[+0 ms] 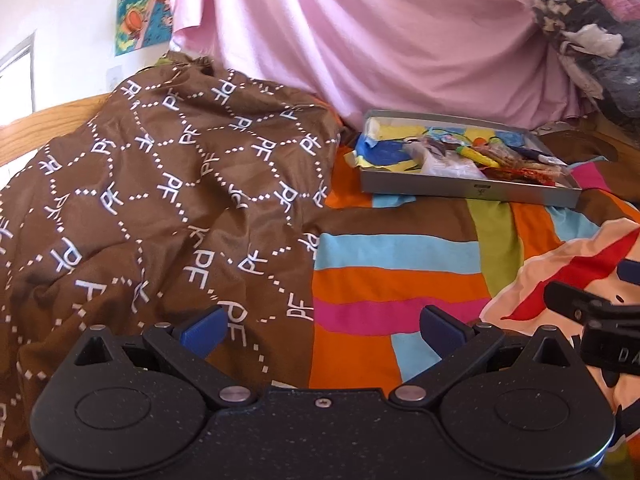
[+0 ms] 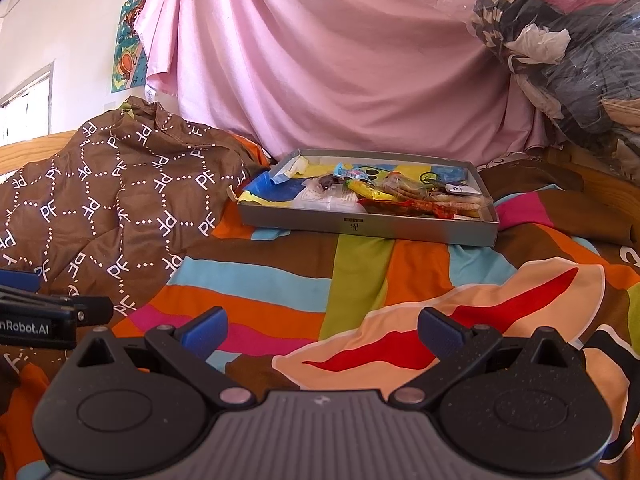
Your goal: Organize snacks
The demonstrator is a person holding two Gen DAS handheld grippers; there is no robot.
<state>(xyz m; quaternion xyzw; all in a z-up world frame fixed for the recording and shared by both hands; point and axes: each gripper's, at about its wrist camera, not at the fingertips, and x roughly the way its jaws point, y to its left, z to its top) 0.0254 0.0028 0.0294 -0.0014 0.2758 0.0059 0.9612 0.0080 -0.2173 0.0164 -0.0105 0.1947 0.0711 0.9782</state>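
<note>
- Far left, a wooden bed edge (image 1: 48, 118) curves under a white wall with one poster (image 1: 144, 4).
- One brown cloth printed "PF" (image 1: 168, 184) lies heaped over the left part of the bed, reaching almost to the tray.
- The left tool (image 1: 322, 330) hangs low over the bed where the brown cloth meets the striped bedspread (image 1: 396, 276); its two blue pads are wide apart with nothing between them.
- Between both tools and the tray, the bedspread lies bare and open.
- One shallow grey tray (image 2: 368, 228) sits on the bedspread at the back, just in front of a hanging pink sheet (image 2: 340, 60); its left corner is close to the brown cloth.
- The snacks (image 2: 404, 196) lie piled inside the tray, mostly toward its right half; the wrappers overlap, so I cannot count them.
- The right tool (image 2: 322, 330) hangs over a peach and red patch of the bedspread, fingers spread, empty.
- Far right, one clear bag of clothes (image 2: 568, 48) bulges above the bed's edge.
</note>
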